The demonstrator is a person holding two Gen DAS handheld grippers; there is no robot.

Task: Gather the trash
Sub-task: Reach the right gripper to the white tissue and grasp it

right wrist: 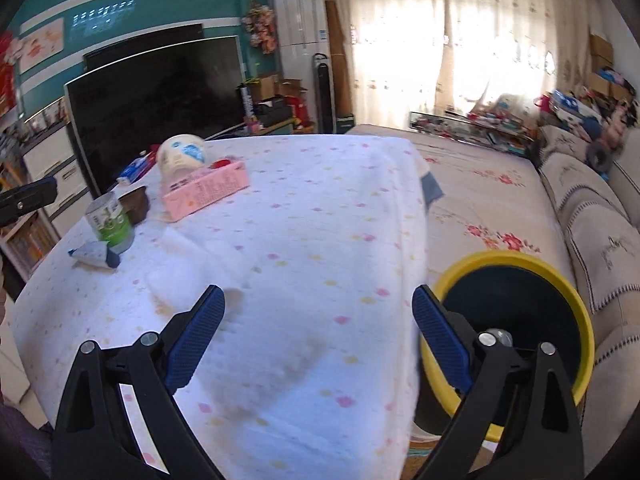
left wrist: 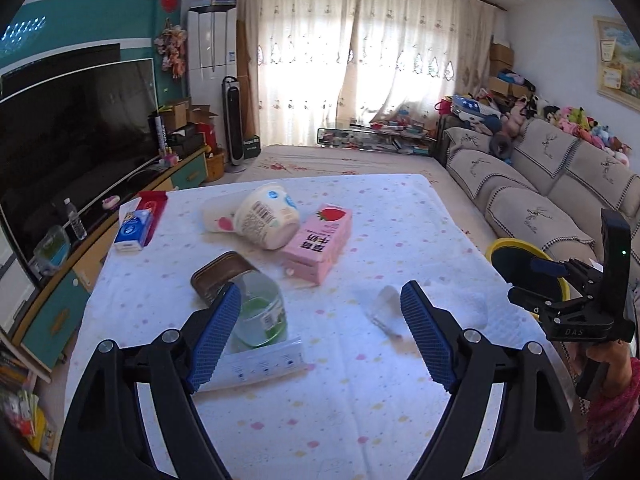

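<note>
Both the left gripper (left wrist: 320, 330) and right gripper (right wrist: 319, 338) gape wide and empty. The clear cup (left wrist: 260, 312) at lower left stands touching the left pad, so a sideways nudge could topple it off the counter (left wrist: 400, 216), away from the yellow bin (right wrist: 516, 332).

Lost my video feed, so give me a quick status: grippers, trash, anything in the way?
Left gripper open, empty. Right gripper open, empty, beside yellow bin. Pink milk carton, yogurt tub, green-label cup on table. Path clear.
</note>
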